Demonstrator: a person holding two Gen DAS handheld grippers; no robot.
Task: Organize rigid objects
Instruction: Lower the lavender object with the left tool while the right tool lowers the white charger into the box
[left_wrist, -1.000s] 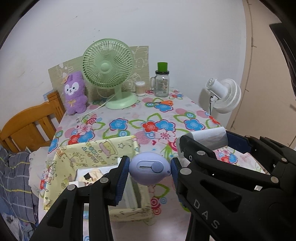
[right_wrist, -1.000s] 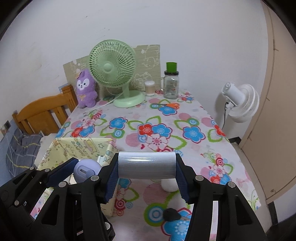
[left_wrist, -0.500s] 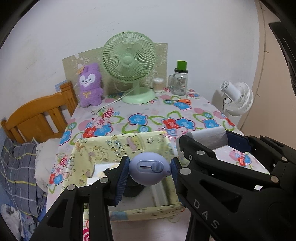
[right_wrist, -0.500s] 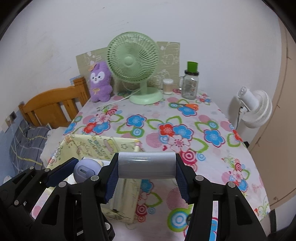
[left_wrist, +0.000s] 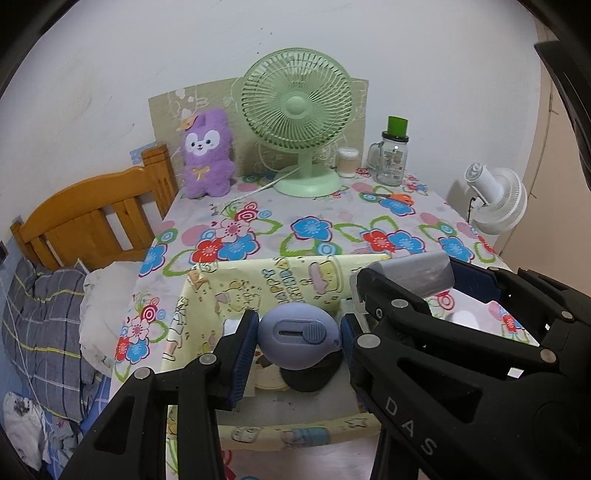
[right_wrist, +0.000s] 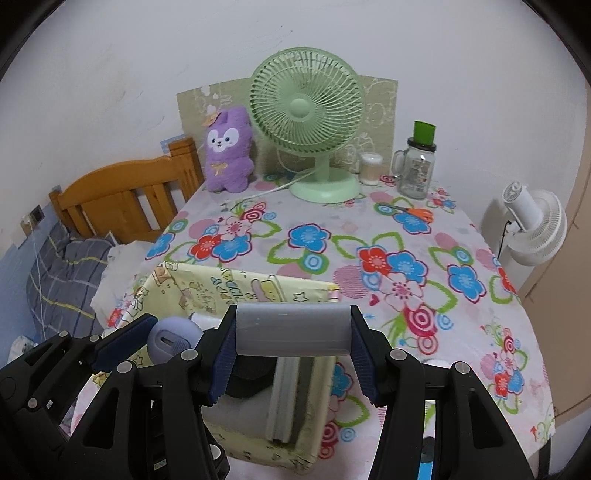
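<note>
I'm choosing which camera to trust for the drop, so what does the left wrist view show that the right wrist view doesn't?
Only the left wrist view shows the slider face of the purple egg-shaped gadget in the left hand-held gripper, held over the yellow box.

Only the right wrist view shows the grey cylinder end to end in the right hand-held gripper.

Both show the green fan, purple plush and floral tablecloth.

2 fans (right_wrist: 306, 99) (right_wrist: 535, 225), 1 plush (right_wrist: 229, 151), 1 jar (right_wrist: 417, 173), 1 box (right_wrist: 258, 288)
</note>
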